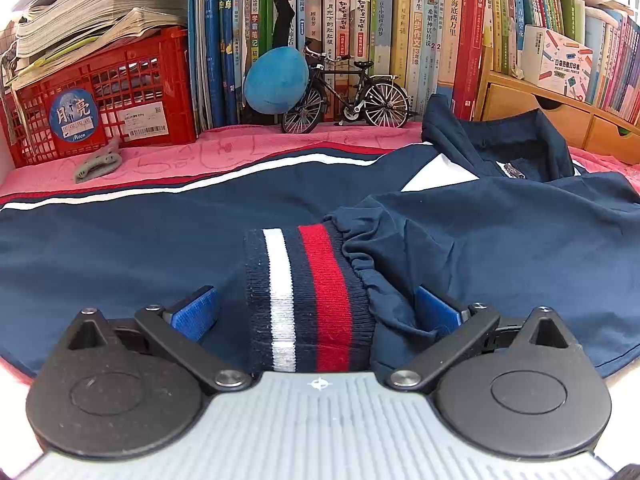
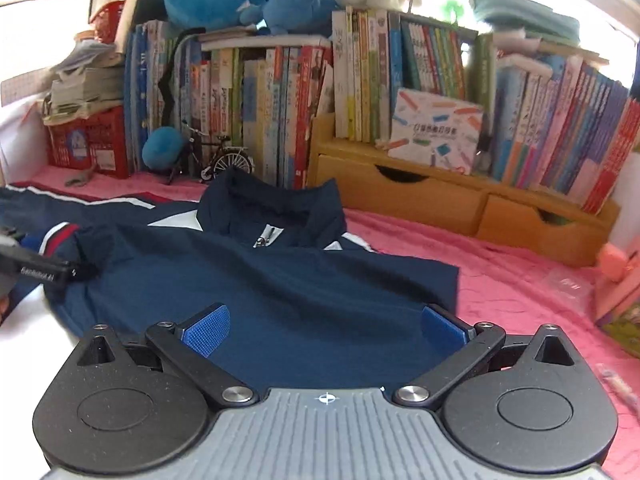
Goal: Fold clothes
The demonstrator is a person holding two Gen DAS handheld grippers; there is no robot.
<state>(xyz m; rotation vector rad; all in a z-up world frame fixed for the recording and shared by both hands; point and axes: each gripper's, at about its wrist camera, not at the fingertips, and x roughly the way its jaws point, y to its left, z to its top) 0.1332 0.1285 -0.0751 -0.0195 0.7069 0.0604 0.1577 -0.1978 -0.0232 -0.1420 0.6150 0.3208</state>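
A navy zip jacket (image 1: 140,248) with red and white stripes lies spread on a pink cloth; it also shows in the right wrist view (image 2: 256,280). Its sleeve is folded across the body, and the striped knit cuff (image 1: 308,300) lies between the open fingers of my left gripper (image 1: 316,312), untouched by the blue pads (image 1: 196,314). My right gripper (image 2: 326,330) is open over the jacket's near right part, with nothing between its pads (image 2: 208,330). The collar and zip (image 2: 264,236) point toward the books. The left gripper's body (image 2: 36,270) shows at the left edge of the right wrist view.
A pink cloth (image 2: 500,292) covers the table. At the back stand rows of books (image 1: 400,40), a red crate (image 1: 104,96), a model bicycle (image 1: 348,96), a blue plush (image 1: 276,80) and wooden drawers (image 2: 440,196). A grey item (image 1: 98,164) lies by the crate.
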